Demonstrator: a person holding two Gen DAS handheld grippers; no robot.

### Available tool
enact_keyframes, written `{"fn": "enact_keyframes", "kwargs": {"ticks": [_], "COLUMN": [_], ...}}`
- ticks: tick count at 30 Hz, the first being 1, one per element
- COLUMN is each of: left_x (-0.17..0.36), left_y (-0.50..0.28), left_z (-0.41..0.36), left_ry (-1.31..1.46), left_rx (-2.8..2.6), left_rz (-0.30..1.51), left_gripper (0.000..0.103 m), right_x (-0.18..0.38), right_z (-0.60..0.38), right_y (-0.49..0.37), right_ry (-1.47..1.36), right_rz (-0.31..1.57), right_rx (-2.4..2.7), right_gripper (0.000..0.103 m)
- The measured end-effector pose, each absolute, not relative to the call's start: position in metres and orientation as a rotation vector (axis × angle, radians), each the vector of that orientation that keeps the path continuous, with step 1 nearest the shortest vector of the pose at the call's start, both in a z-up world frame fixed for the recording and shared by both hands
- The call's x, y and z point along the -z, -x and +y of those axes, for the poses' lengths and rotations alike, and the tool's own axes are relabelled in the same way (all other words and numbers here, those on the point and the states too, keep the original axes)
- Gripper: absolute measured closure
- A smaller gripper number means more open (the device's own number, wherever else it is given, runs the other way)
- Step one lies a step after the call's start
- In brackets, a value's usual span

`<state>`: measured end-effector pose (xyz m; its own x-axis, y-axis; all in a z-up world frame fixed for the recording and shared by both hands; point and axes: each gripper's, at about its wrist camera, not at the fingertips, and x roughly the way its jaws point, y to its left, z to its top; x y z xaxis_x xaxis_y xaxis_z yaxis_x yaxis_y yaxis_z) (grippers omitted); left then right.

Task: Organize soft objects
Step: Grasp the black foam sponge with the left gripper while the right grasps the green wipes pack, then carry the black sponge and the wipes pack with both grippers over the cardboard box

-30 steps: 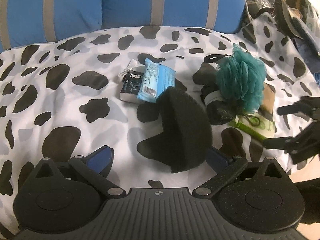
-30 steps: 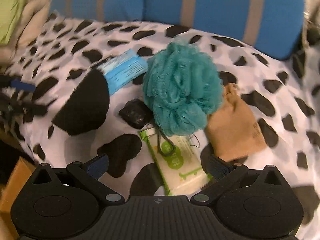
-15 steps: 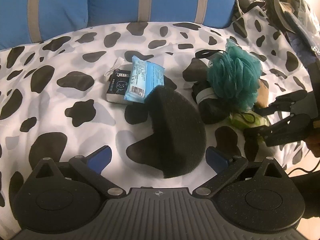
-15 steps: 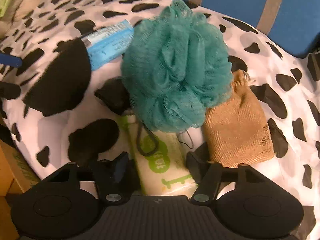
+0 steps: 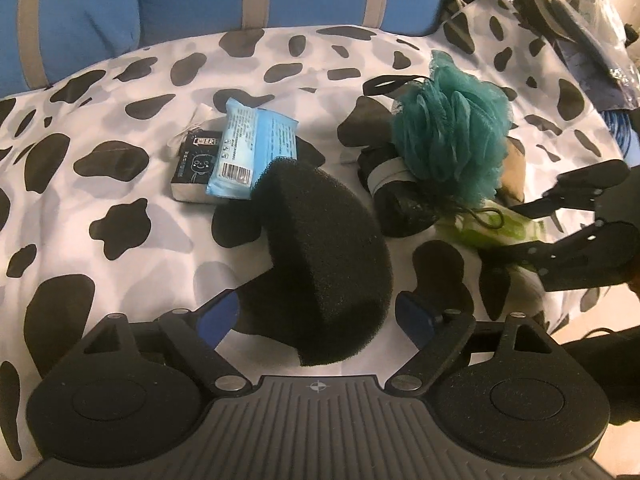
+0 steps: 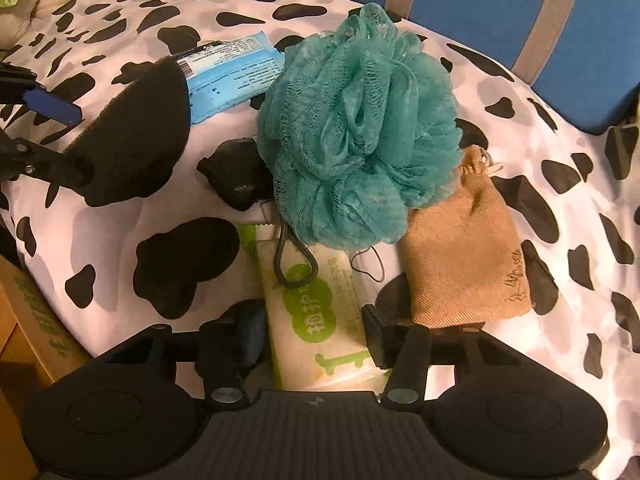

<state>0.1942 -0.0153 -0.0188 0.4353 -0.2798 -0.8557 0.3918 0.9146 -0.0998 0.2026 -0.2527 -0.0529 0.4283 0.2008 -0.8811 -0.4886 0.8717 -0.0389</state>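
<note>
1. While its two fingers sit close on either side of a green-and-white wipes pack [image 6: 316, 320], the right gripper [image 6: 312, 330] appears clamped on that pack at the near edge of the bed.
2. Spread wide, the left gripper [image 5: 316, 312] has its blue-padded fingers [image 5: 218, 314] on either side of a black foam sponge [image 5: 320, 256]; the pads look just clear of the foam.
3. A teal mesh bath pouf [image 6: 360, 128] rests on the far end of the wipes pack, its dark cord loop [image 6: 294, 260] lying across the pack's printed face.
4. A tan cloth pouch [image 6: 460, 256] lies just right of the pouf and touches it.
5. A small black bundle [image 6: 236, 174] sits just left of the pouf, between it and the sponge.
6. Beyond the sponge lies a blue tissue packet [image 5: 256, 148], overlapping a small dark box [image 5: 194, 164] on its left side.
7. Everything rests on a white bedspread with black cow patches [image 5: 120, 92].
8. Blue cushions with grey stripes [image 5: 200, 0] stand along the far edge of the bedspread.
</note>
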Motion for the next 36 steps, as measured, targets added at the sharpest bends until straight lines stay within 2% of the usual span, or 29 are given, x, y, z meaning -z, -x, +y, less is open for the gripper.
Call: {"fn": "enact_keyframes", "kwargs": {"ticks": [21, 22, 23, 36], "left_x": [0.044, 0.047, 0.048, 0.017], "left_y": [-0.207, -0.206, -0.206, -0.195], "left_z": [-0.061, -0.062, -0.063, -0.045], "left_ry": [-0.255, -0.261, -0.267, -0.183], "left_rx": [0.351, 0.349, 0.349, 0.347], "left_rz": [1.046, 1.043, 1.042, 0.955], "left_gripper": [0.017, 0.025, 0.040, 0.044], "right_x": [0.007, 0.006, 0.005, -0.011], "right_z": [-0.288, -0.289, -0.289, -0.293], "right_y": [-0.150, -0.148, -0.145, -0.125], "right_ry": [0.221, 0.214, 0.208, 0.132], "right_rz": [0.964, 0.962, 0.961, 0.926], "right_rx": [-0.320, -0.318, -0.317, -0.302], "right_gripper": [0.051, 0.051, 0.051, 0.051]}}
